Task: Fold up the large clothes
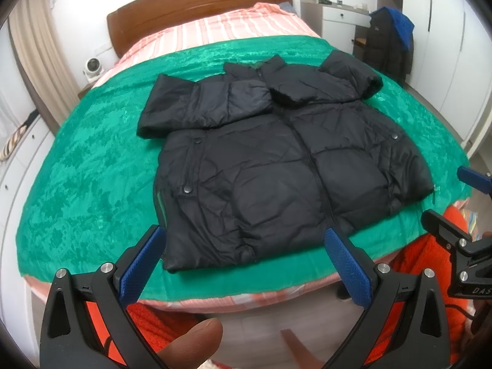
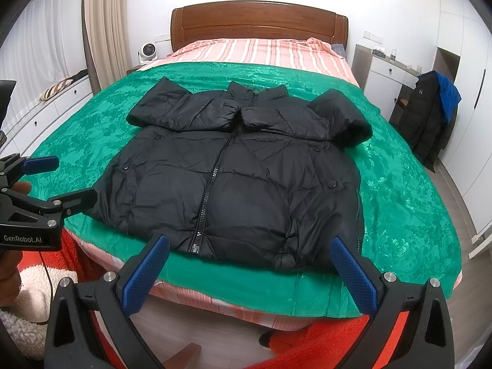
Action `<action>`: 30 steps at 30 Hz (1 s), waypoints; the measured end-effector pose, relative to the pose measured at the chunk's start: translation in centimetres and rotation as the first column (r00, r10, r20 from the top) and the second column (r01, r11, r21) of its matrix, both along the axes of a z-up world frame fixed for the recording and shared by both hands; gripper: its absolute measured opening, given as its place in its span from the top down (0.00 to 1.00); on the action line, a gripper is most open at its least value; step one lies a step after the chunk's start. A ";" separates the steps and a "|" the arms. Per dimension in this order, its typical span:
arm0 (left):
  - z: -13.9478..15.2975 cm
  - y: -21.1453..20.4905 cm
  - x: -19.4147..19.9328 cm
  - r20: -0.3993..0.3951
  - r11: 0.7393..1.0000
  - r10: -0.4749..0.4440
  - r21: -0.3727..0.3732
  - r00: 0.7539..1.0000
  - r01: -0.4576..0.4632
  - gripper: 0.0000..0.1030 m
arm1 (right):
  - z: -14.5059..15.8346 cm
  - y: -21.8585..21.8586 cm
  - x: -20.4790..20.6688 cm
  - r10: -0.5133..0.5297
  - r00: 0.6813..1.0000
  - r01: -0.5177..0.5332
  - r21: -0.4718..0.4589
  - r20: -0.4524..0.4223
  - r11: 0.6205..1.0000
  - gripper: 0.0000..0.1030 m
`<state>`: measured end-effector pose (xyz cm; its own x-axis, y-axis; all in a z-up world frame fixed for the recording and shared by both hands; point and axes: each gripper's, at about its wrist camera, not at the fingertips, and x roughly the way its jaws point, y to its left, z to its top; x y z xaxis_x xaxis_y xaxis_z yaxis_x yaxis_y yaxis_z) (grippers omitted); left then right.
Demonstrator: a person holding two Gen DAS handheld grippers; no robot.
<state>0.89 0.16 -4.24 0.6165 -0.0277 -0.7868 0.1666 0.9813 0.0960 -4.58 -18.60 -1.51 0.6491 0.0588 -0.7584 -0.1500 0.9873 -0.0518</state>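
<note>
Blue-padded fingers of the left gripper (image 1: pixel 243 264) stand spread wide apart with nothing between them, held just short of the bed's near edge; a fingertip (image 1: pixel 196 335) of the holding hand shows below them. Ahead of this gripper lies the black puffer jacket (image 1: pixel 276 160), front up and zipped, its hem towards the gripper and its collar away. Both sleeves are folded in across the chest, the left one ahead and to the left, the right one ahead and to the right. The jacket rests flat on a green blanket (image 1: pixel 86 166) that covers the near part of a bed with a pink striped sheet (image 1: pixel 215 30) and a wooden headboard (image 1: pixel 196 3) far ahead.

To the right, the right gripper (image 2: pixel 249 264) is likewise spread wide and empty, hovering off the bed's edge with the jacket's hem just ahead of its fingers. Far off to its right, a dark coat with a blue garment (image 2: pixel 436 113) hangs by a white desk (image 2: pixel 384 73).
</note>
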 end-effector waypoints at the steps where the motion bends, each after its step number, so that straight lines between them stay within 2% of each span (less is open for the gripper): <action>1: 0.0 0.0 0.0 -0.002 1.000 0.001 -0.001 1.000 -0.001 0.00 | 0.0 0.0 0.0 -0.001 1.000 0.001 0.000 -0.001 1.000 0.00; 30: -0.6 0.0 0.1 -0.027 1.000 0.002 0.000 1.000 -0.002 0.00 | -0.5 -0.1 0.0 0.000 1.000 0.000 0.007 -0.017 1.000 0.00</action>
<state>0.96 0.13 -4.85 0.5948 -0.0265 -0.8034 0.1672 0.9817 0.0914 -4.58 -18.70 -1.98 0.6361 0.0641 -0.7689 -0.1510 0.9876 -0.0426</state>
